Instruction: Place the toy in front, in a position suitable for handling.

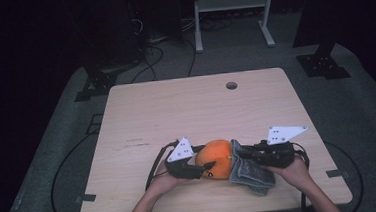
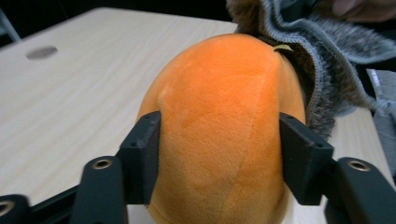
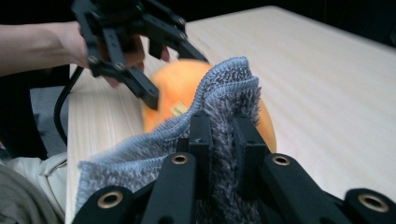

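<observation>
Orange plush ball point(image 1: 219, 159) sits low centre of the high view, clamped by the left gripper point(image 2: 219, 154); the right gripper point(image 3: 223, 140) pinches a grey cloth point(image 1: 248, 169) against it, so wiping looks underway, unfinished.

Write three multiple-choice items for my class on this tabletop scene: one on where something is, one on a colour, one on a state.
1. Where on the table is the round hole?
A. near its far edge
B. near its front edge
C. under the cloth

2. What colour is the plush toy?
A. green
B. orange
C. white

3. How does the right gripper stand?
A. wide open
B. shut on the plush toy
C. shut on the grey cloth

Key: 1 A, the hole lies beyond both grippers; 2 B, the left gripper clamps its orange sides; 3 C, both jaws pinch a fold of cloth.
</observation>
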`<state>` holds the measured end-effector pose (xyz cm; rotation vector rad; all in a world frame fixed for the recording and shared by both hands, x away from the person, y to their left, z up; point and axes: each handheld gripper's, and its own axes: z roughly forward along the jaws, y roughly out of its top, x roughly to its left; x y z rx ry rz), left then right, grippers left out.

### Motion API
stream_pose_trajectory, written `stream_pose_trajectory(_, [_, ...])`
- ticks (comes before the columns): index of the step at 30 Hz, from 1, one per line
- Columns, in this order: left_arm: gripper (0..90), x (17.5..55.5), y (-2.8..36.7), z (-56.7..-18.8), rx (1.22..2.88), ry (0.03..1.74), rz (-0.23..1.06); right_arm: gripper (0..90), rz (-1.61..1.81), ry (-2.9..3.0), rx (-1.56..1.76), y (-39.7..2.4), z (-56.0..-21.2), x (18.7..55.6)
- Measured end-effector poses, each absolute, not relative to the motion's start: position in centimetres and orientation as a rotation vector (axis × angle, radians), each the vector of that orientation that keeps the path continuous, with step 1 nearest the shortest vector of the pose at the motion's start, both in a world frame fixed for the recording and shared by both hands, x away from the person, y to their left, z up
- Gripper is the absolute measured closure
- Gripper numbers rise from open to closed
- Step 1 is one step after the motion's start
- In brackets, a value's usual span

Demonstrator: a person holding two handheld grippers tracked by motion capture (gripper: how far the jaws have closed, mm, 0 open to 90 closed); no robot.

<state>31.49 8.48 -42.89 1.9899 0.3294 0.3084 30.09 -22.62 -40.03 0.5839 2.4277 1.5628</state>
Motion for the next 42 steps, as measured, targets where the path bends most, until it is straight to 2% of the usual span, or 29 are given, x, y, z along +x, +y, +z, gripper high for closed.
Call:
stream_pose_trajectory(2, [40.7,31.4,8.3,-42.7,1.987,0.312,0.333,79.7,1.569,2.418,0.559,-22.4,-39.3,29.8])
stream_pose_trajectory(4, [41.1,31.0,7.6,-42.1,2.000,0.250,0.371,79.7,1.587,2.385,0.458,-21.2,-37.0,29.0])
stream_pose_trajectory(8, [40.5,30.4,7.1,-41.9,2.010,0.201,0.401,79.7,1.547,2.412,0.394,-19.3,-36.3,29.3])
stream_pose_trajectory(10, [34.4,30.6,7.1,-42.0,2.014,0.228,0.379,79.6,1.509,2.454,0.396,-18.6,-37.1,29.9])
stream_pose_trajectory(13, [16.8,31.6,7.6,-42.7,2.010,0.356,0.291,79.7,1.517,2.463,0.448,-18.6,-39.0,30.8])
stream_pose_trajectory(14, [15.8,31.9,7.8,-42.9,2.002,0.386,0.253,79.7,1.526,2.455,0.455,-18.8,-39.3,30.8])
stream_pose_trajectory(15, [16.0,32.1,7.9,-43.0,1.994,0.398,0.234,79.7,1.548,2.449,0.479,-19.1,-39.5,30.9])
stream_pose_trajectory(16, [22.5,32.2,8.0,-43.1,1.987,0.400,0.220,79.7,1.547,2.443,0.492,-19.6,-39.6,30.9])
stream_pose_trajectory(19, [33.1,31.9,7.9,-42.9,1.982,0.379,0.249,79.7,1.517,2.441,0.503,-20.2,-39.5,30.9])
stream_pose_trajectory(22, [36.9,31.3,7.5,-42.6,1.987,0.333,0.312,79.7,1.497,2.435,0.534,-21.5,-38.9,30.4])
stream_pose_trajectory(26, [37.2,30.5,6.5,-42.0,2.000,0.264,0.382,79.7,1.514,2.429,0.471,-21.2,-37.8,29.5])
stream_pose_trajectory(30, [37.6,29.3,5.6,-41.7,2.038,0.146,0.475,79.7,1.500,2.481,0.356,-18.6,-36.9,29.0])
stream_pose_trajectory(33, [38.8,29.3,5.8,-41.9,2.050,0.144,0.476,79.7,1.479,2.497,0.344,-18.0,-37.2,29.3])
stream_pose_trajectory(40, [39.4,30.2,7.3,-43.0,2.045,0.212,0.381,79.8,1.535,2.465,0.528,-21.0,-39.2,31.1])
stream_pose_trajectory(41, [37.2,30.4,7.4,-43.0,2.036,0.230,0.352,79.8,1.544,2.462,0.558,-21.5,-39.5,31.2])
stream_pose_trajectory(42, [25.2,31.0,7.6,-43.0,2.004,0.300,0.239,79.9,1.556,2.452,0.584,-22.0,-40.0,31.2])
